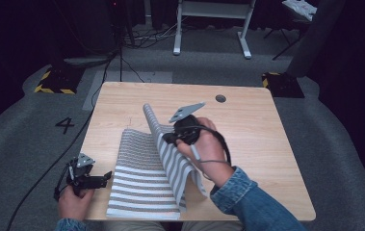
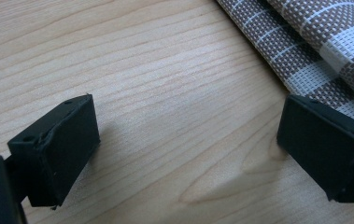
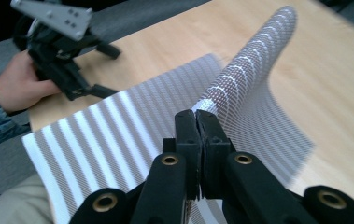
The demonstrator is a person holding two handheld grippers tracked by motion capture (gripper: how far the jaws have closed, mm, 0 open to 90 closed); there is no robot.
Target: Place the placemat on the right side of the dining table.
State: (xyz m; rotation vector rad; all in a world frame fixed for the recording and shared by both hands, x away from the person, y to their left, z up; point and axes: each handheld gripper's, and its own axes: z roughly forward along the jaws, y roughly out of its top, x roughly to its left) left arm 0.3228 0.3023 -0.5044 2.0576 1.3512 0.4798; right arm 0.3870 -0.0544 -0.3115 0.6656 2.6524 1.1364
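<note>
A woven placemat [image 1: 139, 178] with brown-grey and white stripes lies at the front of the wooden table [image 1: 257, 139]. Its right part is lifted and curls up over the rest. My right gripper [image 1: 166, 138] is shut on that raised edge; in the right gripper view the jaws [image 3: 196, 116] pinch the placemat [image 3: 118, 126] at their tips. At the table's front left edge my left gripper [image 1: 107, 179] stands open beside the mat, touching nothing. In the left gripper view its jaws [image 2: 186, 126] span bare wood, with the placemat [image 2: 324, 42] at the upper right.
A round cable hole [image 1: 220, 98] sits near the table's back edge. A black cable [image 1: 50, 166] runs over the grey floor at the left. White desk legs [image 1: 244, 36] stand behind the table. The person's blue denim sleeve [image 1: 247, 199] crosses the front right.
</note>
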